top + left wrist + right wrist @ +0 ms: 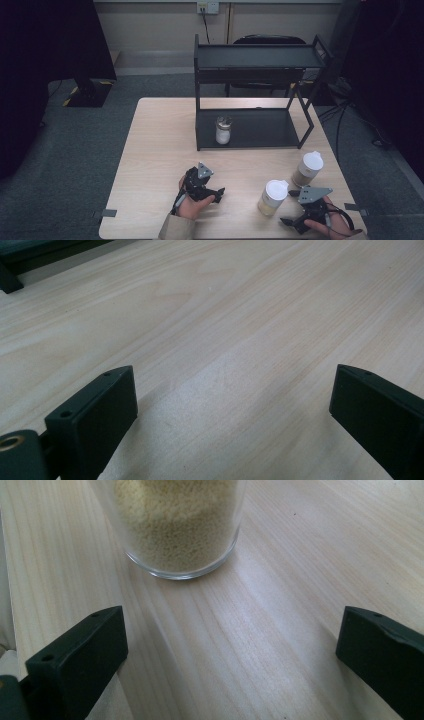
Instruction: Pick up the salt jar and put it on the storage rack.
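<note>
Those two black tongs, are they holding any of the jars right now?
No. Both the left tongs and the right tongs are open over bare table; the nearest jar stands just ahead of the right ones, untouched.

In the right gripper view, the jar of yellow grains (181,527) is cut off by the top edge, so its lid is out of sight. The person's forearms (176,229) are cropped at the bottom of the high view. The contents of the small jar (223,131) on the rack's lower shelf (260,130) are too small to tell.
</note>
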`<state>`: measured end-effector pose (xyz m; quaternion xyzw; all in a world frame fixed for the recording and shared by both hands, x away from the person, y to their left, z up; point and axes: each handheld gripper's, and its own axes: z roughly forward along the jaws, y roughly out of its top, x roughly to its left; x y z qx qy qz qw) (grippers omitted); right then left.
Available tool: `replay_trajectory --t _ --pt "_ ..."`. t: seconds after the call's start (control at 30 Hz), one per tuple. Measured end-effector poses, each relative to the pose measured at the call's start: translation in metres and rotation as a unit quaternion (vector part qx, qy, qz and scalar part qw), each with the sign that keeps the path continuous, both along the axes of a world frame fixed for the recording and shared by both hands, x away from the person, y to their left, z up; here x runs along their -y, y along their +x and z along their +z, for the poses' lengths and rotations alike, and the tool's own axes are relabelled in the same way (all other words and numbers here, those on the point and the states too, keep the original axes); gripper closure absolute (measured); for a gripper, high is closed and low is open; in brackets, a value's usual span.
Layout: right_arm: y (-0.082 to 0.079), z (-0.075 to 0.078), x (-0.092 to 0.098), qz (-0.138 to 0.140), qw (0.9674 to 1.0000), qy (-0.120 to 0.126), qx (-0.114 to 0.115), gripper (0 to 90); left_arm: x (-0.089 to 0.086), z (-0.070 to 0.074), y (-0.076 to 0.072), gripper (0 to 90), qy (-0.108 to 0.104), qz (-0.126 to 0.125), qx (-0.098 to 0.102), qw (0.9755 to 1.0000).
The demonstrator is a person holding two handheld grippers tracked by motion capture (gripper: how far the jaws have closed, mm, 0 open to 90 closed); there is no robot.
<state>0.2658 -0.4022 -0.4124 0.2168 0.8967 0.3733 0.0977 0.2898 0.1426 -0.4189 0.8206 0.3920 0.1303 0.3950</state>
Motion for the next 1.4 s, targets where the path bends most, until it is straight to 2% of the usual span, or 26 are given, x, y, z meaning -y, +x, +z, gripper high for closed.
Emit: replay_trajectory --t 0.7,1.07,1.4 --pt "0.0 0.0 0.0 0.0 1.0 0.0 0.0 0.0 0.0019 0.0017 -0.0072 4.6 0.026 -0.005 -0.005 0.9996" --pt "0.0 0.0 0.0 0.0 1.0 0.0 0.0 0.0 0.0004 0.0028 -0.0087 4.3 0.032 -0.006 -0.007 0.9995" --pt "0.0 -0.0001 0.0 0.0 1.0 0.0 0.0 0.0 0.0018 0.0013 -0.0087 0.4 0.041 -0.019 -0.001 0.999"
